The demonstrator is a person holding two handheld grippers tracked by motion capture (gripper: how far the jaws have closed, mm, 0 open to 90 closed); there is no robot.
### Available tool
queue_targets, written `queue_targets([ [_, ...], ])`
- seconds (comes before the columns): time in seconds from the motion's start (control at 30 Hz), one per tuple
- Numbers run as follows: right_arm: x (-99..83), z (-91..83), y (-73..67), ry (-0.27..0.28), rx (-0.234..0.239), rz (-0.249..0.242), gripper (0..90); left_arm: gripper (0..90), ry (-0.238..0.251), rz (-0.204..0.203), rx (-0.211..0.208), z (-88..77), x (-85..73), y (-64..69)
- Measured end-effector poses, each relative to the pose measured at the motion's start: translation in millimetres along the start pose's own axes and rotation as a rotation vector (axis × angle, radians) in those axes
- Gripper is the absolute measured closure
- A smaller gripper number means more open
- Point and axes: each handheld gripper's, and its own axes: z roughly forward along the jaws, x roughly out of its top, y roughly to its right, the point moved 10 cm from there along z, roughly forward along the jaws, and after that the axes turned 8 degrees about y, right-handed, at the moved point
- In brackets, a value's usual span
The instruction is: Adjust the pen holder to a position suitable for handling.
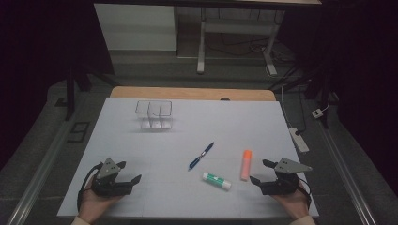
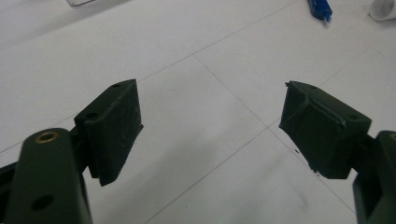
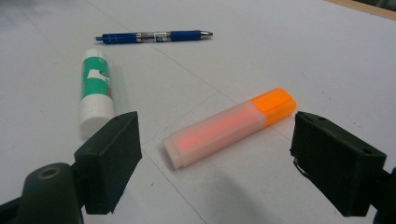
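Three things lie on the white table (image 1: 187, 206): an orange highlighter (image 1: 246, 164) (image 3: 229, 126), a green-and-white glue stick (image 1: 217, 180) (image 3: 95, 91) and a blue pen (image 1: 201, 155) (image 3: 154, 36). My right gripper (image 1: 262, 171) (image 3: 212, 154) rests at the front right, open, jaws pointing left toward the highlighter, which lies just ahead of them and apart from them. At the front left my left gripper (image 1: 129, 171) (image 2: 210, 126) is open with bare table between its jaws; the pen's tip (image 2: 320, 9) and the glue stick's end (image 2: 384, 8) lie far ahead of it.
A clear plastic holder with compartments (image 1: 154, 114) stands at the back left of the table. A wooden strip (image 1: 192, 93) runs along the far edge. On the floor to the right lies a power strip (image 1: 299, 139). A desk frame (image 1: 234, 33) stands beyond.
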Motion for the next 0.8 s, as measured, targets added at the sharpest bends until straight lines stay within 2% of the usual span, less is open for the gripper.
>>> queue_targets([
  [0.07,-0.4,0.5,0.0,0.008,0.009,0.008,15.5,20.1,0.002,0.0,0.0,-0.1,0.4,0.2],
  [0.2,-1.2,-1.1,3.2,0.009,-0.008,0.015,15.6,20.1,-0.002,0.0,0.0,0.1,-0.2,0.9],
  [0.3,-1.5,-1.0,3.9,0.01,-0.003,0.023,15.7,20.1,-0.002,-0.001,0.002,-0.2,-0.2,0.4],
  [0.47,-3.9,-0.2,3.6,-0.008,-0.01,0.018,16.4,20.0,-0.006,-0.004,0.004,-0.5,-0.7,-0.6],
  [0.8,-4.9,1.7,2.5,-0.011,-0.007,0.016,17.0,20.1,-0.01,-0.015,0.012,-0.3,-1.5,-4.7],
])
